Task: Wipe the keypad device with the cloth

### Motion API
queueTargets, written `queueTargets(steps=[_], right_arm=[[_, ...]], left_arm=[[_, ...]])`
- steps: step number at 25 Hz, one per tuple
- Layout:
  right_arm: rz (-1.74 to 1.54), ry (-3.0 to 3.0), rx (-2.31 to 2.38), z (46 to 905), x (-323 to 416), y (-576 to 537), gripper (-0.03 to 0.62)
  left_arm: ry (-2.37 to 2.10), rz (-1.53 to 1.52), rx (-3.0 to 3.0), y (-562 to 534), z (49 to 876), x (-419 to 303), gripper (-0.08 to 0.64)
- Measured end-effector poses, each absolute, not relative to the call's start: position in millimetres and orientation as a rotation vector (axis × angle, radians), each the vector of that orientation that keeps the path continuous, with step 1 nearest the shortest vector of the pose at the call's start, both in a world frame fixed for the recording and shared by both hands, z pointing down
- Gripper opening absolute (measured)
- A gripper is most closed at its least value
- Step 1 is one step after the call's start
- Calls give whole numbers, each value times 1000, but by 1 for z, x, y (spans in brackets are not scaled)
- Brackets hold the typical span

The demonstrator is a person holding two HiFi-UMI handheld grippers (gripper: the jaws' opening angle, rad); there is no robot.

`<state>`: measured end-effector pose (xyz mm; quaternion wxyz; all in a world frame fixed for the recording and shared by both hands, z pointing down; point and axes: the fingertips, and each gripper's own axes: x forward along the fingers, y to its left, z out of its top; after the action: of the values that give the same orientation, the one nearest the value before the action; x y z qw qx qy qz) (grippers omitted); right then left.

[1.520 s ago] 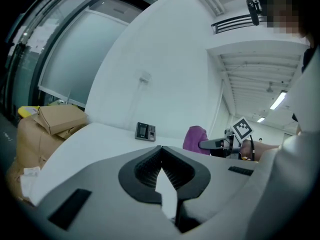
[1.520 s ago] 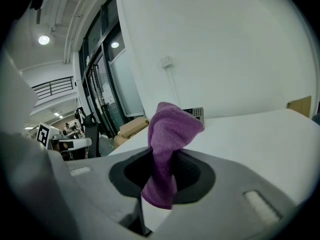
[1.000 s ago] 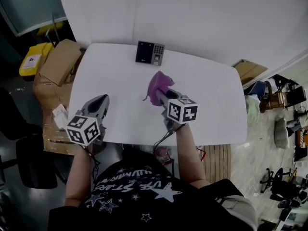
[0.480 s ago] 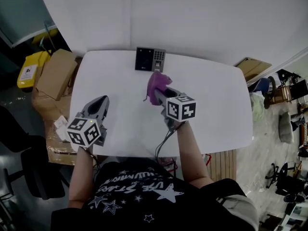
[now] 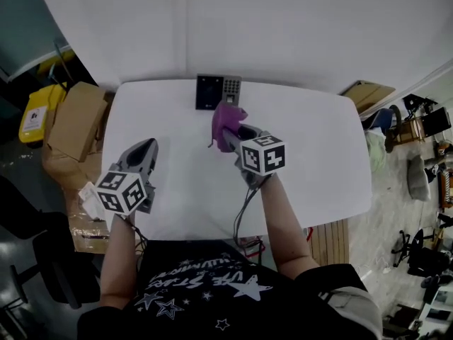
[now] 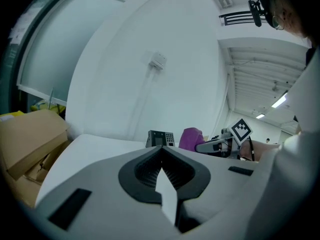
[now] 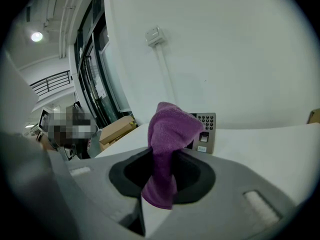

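Your right hand-held gripper (image 7: 160, 170) is clamped on the purple cloth (image 7: 167, 134). The cloth rises out of the jaws in a bunched fold, and its lower end hangs down between them. In the head view, you hold this gripper over the far middle of the white worktop (image 5: 311, 154), with the cloth just in front of the keypad device (image 5: 218, 92). Whether the cloth touches the device cannot be determined.

The keypad device stands at the far edge of the worktop, close to the wall. Its dark panel is on your left and its key grid on your right.

Your left hand-held gripper (image 5: 144, 151) is over the near left part of the worktop, well apart from the device. Its jaws are together, with nothing between them. A cardboard box (image 5: 74, 119) sits beside the worktop's left edge.
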<state>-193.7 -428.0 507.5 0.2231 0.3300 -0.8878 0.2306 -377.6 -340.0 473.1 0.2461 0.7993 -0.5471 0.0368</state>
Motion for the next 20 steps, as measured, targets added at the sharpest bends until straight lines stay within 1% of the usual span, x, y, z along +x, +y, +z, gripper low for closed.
queueTargets(steps=[20], right_arm=[[634,-2340,924,534,-263,-497,95]], left_arm=[[-1359,184,2243,-410,500,-429,6]])
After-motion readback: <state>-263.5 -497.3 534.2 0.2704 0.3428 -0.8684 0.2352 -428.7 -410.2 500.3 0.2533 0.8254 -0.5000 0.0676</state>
